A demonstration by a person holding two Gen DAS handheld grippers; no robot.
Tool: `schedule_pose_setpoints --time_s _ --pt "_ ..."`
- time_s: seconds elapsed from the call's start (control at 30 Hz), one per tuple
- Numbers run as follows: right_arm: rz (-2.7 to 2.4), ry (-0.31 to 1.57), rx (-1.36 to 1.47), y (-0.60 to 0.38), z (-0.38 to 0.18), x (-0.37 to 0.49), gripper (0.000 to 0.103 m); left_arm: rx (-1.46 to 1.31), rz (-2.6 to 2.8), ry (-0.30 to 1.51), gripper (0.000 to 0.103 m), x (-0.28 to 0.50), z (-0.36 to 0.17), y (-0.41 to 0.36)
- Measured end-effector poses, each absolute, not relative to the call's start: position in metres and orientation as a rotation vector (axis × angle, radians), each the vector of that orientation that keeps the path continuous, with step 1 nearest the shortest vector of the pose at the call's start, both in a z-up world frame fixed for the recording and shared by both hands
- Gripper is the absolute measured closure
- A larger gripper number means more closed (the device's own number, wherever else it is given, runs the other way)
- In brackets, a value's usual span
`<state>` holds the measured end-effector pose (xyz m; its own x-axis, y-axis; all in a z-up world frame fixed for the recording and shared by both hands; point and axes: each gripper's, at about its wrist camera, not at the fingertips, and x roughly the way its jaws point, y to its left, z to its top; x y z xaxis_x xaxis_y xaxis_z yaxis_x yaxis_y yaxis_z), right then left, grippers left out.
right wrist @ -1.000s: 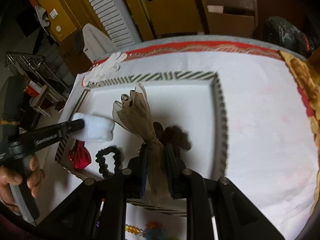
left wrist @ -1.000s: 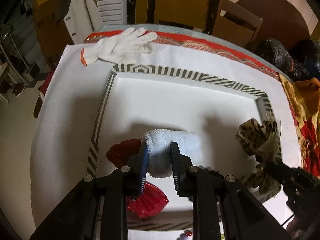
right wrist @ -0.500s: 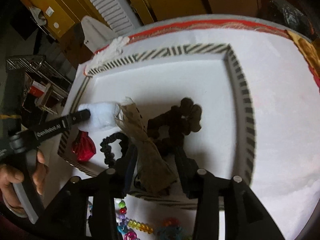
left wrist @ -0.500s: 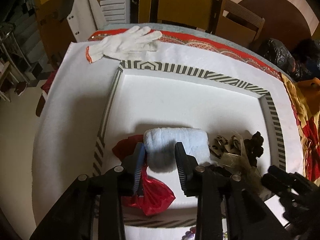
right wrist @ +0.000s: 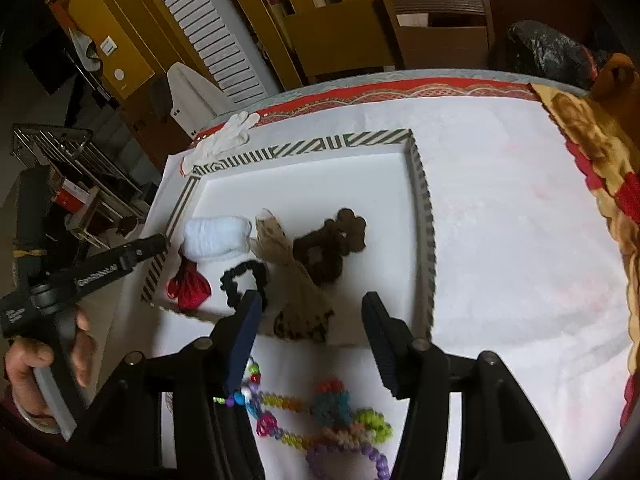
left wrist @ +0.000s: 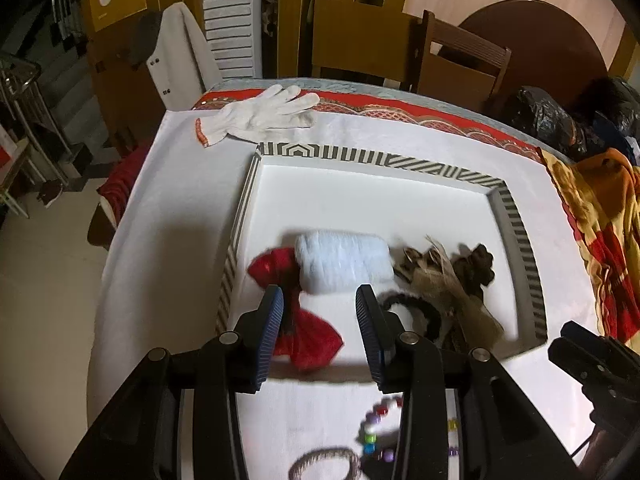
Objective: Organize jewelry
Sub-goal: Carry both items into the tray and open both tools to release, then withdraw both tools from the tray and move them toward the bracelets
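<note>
A white tray with a striped rim (left wrist: 372,158) (right wrist: 304,146) holds a fluffy white scrunchie (left wrist: 344,262) (right wrist: 216,236), a red bow (left wrist: 304,332) (right wrist: 188,284), a black scrunchie (left wrist: 416,308) (right wrist: 244,280), a leopard-print tan bow (left wrist: 444,280) (right wrist: 296,292) and a dark brown scrunchie (left wrist: 476,266) (right wrist: 332,244). My left gripper (left wrist: 320,308) is open and empty just in front of the white scrunchie. My right gripper (right wrist: 312,316) is open and empty above the tan bow's near end.
Colourful bead and crochet pieces (right wrist: 320,412) (left wrist: 376,432) lie on the white cloth in front of the tray. A white glove (left wrist: 256,116) (right wrist: 224,140) lies beyond the tray's far left corner. A patterned cloth (right wrist: 600,160) hangs at the table's right edge. Chairs (left wrist: 460,56) stand behind.
Both grippers have opened and pulled back. The white scrunchie and the tan bow, held a second ago, now lie in the tray.
</note>
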<state>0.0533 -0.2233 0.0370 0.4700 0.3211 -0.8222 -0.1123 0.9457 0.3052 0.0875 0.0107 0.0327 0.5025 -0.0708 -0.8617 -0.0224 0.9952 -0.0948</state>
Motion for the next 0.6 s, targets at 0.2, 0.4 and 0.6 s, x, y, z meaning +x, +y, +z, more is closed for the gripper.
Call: schedule_pose_setpoints --time_s 0.2,0.4,0.6 --pt "0.253 1.046 0.202 -0.221 0.044 0.028 0.047 -0.082 -0.033 1.039 0.071 0.054 0.04 0.011" --pt "0.246 1.045 0.158 -0.214 0.049 0.004 0.044 -0.049 -0.015 1.031 0.071 0.024 0.044 0.013" --pt "0.24 1.047 0.162 -0.217 0.051 -0.018 0.043 -0.033 -0.003 1.023 0.071 0.0 0.045 0.015"
